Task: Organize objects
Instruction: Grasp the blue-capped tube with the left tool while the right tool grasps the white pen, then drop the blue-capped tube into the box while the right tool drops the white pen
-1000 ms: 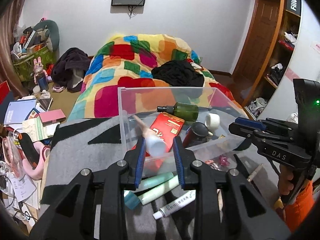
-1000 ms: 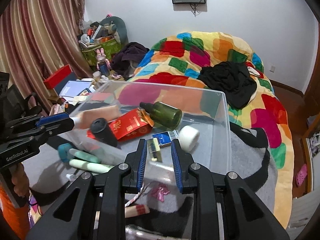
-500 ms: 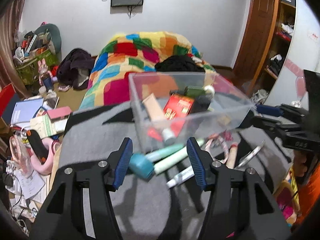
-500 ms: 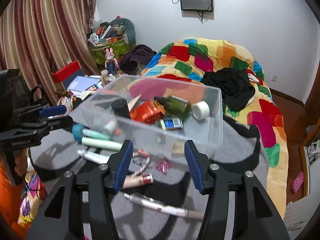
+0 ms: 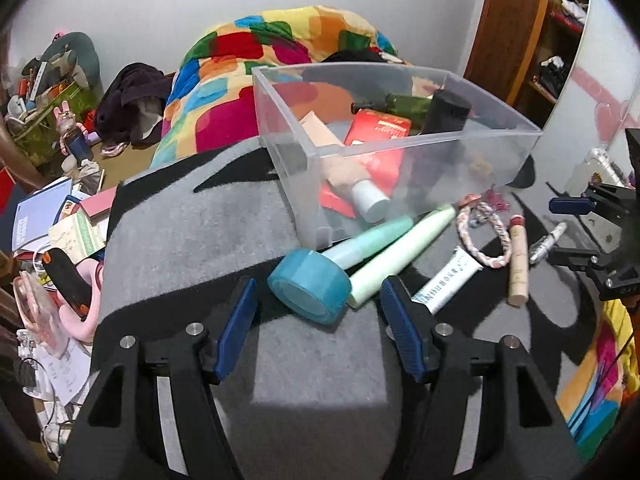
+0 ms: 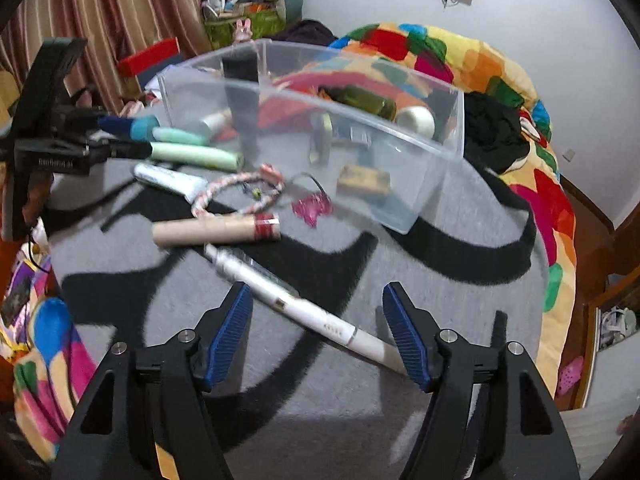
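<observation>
A: Well, both tongs are wide open and hold nothing. The left tongs sit around the blue cap of a green tube. That tube lies just beside the clear box.

B: What could go wrong?

A: I think the round, smooth cap could slip out and roll on the fuzzy gray blanket.

B: And the right tongs?

A: They hang over a long shiny white tube. It is thin and slick, so it might spin away.

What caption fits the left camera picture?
Open left claw lines up on a teal-capped tube beside the clear bin.
</observation>
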Tool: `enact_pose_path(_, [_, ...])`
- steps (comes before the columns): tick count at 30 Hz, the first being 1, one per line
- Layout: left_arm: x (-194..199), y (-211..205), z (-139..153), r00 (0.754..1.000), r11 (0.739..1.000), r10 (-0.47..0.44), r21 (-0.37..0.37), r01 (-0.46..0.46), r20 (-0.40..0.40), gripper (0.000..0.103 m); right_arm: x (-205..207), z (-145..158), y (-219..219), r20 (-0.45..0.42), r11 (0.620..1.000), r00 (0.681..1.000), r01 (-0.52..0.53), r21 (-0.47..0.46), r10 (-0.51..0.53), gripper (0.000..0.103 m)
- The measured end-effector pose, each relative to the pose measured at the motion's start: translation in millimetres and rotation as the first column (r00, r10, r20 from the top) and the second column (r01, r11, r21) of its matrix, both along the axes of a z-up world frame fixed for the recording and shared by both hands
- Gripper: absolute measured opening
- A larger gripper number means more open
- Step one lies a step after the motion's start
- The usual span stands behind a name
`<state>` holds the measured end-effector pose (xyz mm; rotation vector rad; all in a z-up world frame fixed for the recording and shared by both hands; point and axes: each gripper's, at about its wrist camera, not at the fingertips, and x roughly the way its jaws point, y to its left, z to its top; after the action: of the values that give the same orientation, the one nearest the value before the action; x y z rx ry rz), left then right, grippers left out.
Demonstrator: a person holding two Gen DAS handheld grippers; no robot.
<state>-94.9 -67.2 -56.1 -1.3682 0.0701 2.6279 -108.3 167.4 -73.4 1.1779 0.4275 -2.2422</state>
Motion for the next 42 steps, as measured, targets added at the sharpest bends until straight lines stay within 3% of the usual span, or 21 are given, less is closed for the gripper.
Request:
enact_pose_path(1, [-1.4, 0.2, 0.3, 1.0, 1.0, 0.0, -0.005, 0.0, 0.0, 0.064, -1.7, -2.2, 0.8, 0.011, 1.0, 1.0, -0.003, -0.002, 0.003, 0.063])
enact_pose_path(5, [-2.4, 1.3, 3.2, 1.0, 0.999, 0.006, -0.037, -0.007, -0.029, 0.063, -4.8, -1.1, 3.3, 0.053, 0.999, 0.998, -0.017, -0.05, 0.019, 0.035])
enact_pose_path(7, [-0.3, -0.8, 4.0, 0.999, 1.0, 0.008, -0.023, -0.009, -0.034, 0.051, -1.8, -0.5, 3.3, 0.058, 0.998, 0.998, -0.017, -0.062, 0.021, 0.025])
enact_pose_path(10, [5.9, -5.0, 5.7, 0.998, 0.999, 0.039, -0.011, -0.04, -0.043, 0.041, 1.4, -0.6, 7.8, 0.093, 0.993, 0.996, 0.005, -0.117, 0.006, 0.011])
enact_pose_path(18, [31.5, -8.0, 12.5, 0.989, 0.993, 0.115, -0.001, -0.115, -0.092, 0.04, 8.6, 3.1, 13.8, 0.113, 0.982, 0.992, 0.082, -0.17, -0.063, 0.01])
enact_pose_path(26, [47.8, 2.9, 38.1, 0.978, 0.993, 0.12, 0.037, -0.116, -0.172, 0.04, 10.4, 25.9, 16.1, 0.052, 0.965, 0.991, 0.13, -0.228, -0.121, 0.01])
enact_pose_path(42, [19.1, 18.8, 78.7, 0.949, 0.988, 0.145, 0.096, -0.123, -0.279, 0.04, -27.5, 79.3, 11.7, -0.044, 0.909, 0.973, 0.196, -0.368, -0.227, 0.01])
